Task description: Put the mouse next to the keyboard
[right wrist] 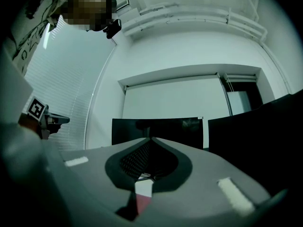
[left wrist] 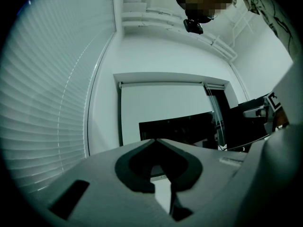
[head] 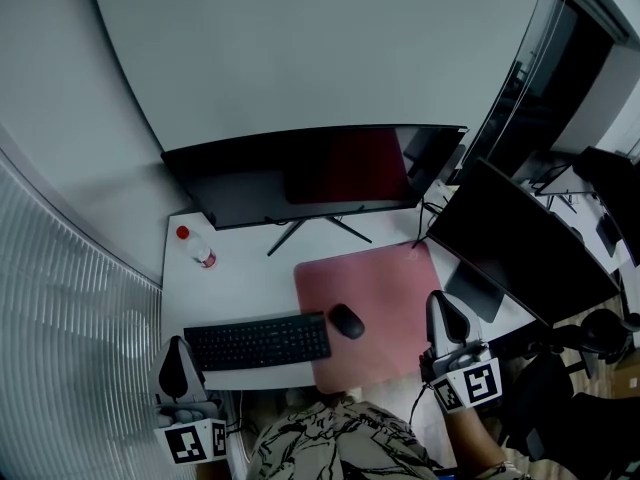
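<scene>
At the far left the left gripper (head: 178, 353) hangs off the front edge of the desk (head: 235, 288), level, its jaws pressed together on nothing, well clear of everything on top. Behind it, toward the back, a small bottle (head: 197, 248) with a red cap stands alone. The keyboard (head: 258, 341) lies along the front edge, and the mouse (head: 347, 321) sits just beside its right end on the pink mat (head: 385, 288), so the task looks done or very nearly so. Further right the right gripper (head: 445, 303) hovers past the mat's right edge, jaws likewise closed and empty, with a dark monitor (head: 320, 173) behind the mat and a second screen (head: 520, 238) angled at the right. The main risk, as I judge it, is undoing a good placement. A closed right gripper brought across the mat could nudge the mouse away from the keyboard or against it. Another grab at the smooth, rounded shell could squirt it sideways. The keyboard lies close to the front edge, so a careless bump from the left gripper could push it off.
</scene>
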